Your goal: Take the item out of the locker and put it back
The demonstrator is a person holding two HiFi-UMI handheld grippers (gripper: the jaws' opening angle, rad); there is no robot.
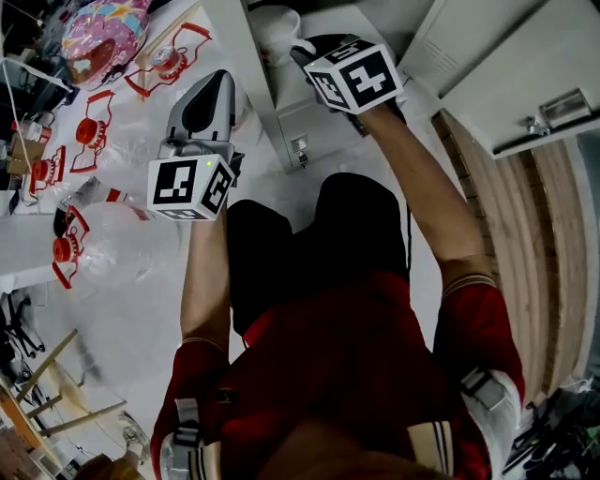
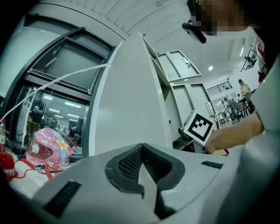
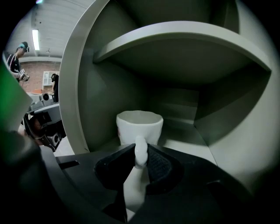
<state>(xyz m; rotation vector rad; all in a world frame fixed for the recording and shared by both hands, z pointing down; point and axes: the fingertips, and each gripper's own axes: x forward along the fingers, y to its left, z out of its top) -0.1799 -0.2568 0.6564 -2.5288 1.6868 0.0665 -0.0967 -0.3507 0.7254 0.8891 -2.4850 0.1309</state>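
Note:
A white mug [image 3: 139, 124] stands upright on the lower shelf inside the open grey locker [image 3: 183, 39]. My right gripper [image 3: 141, 151] reaches into that compartment, and its pads [image 3: 159, 164] sit against both sides of the mug's handle. From the head view the mug [image 1: 272, 28] shows just past the right gripper [image 1: 305, 54], beside the locker's wall [image 1: 248, 84]. My left gripper [image 1: 217, 84] hangs outside the locker to the left, shut and holding nothing. In its own view the left gripper [image 2: 142, 148] points at the locker's outer side panel [image 2: 131, 96].
The locker's open door [image 1: 525, 84] stands at the right over a wooden floor [image 1: 525, 244]. A white table at the left carries a pink helmet [image 1: 103, 37] and several red-capped clear items [image 1: 89, 131]. People stand far off in the room.

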